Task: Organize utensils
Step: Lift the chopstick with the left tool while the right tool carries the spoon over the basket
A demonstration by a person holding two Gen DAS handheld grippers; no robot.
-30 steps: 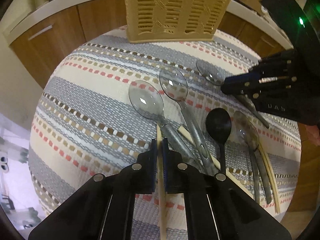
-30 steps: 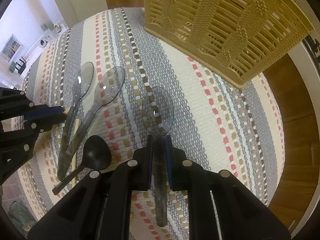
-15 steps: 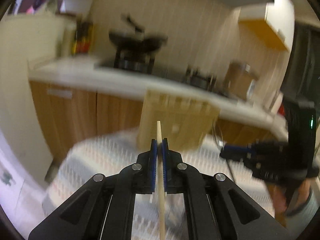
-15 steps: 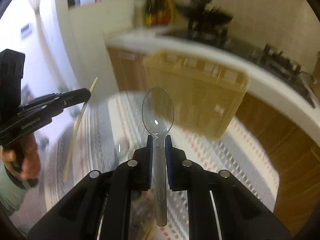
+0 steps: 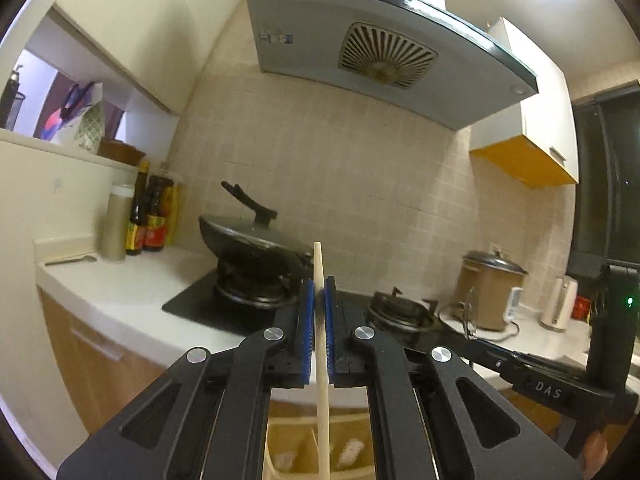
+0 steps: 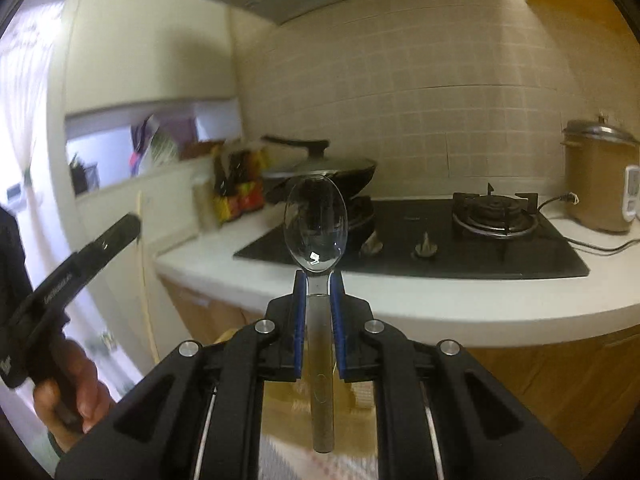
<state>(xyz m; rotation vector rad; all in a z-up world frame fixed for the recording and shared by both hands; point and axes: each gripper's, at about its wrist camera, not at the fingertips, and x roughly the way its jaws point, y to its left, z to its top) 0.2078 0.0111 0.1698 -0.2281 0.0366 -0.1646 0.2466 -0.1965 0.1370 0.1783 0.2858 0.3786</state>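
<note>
A: Chopstick [image 5: 322, 364]?
B: Pale wood, single, near upright, clamped between the left tool's [image 5: 319, 300] blue pads; lower end over the beige basket [image 5: 280, 444] at 6 o'clock.
A: Spoon [image 6: 315, 226]?
B: Clear smoky plastic, bowl at 12 o'clock, handle pinched in the right tool [image 6: 317, 292].

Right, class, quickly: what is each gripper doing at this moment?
Left gripper: shut on the chopstick.
Right gripper: shut on the clear spoon.

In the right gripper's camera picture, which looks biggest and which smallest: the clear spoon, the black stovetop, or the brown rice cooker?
As they look in that view:
1. Black stovetop, widest by far.
2. Clear spoon, long, but enlarged by sitting right at the lens in the right gripper.
3. Brown rice cooker, partly cut off at the edge.
</note>
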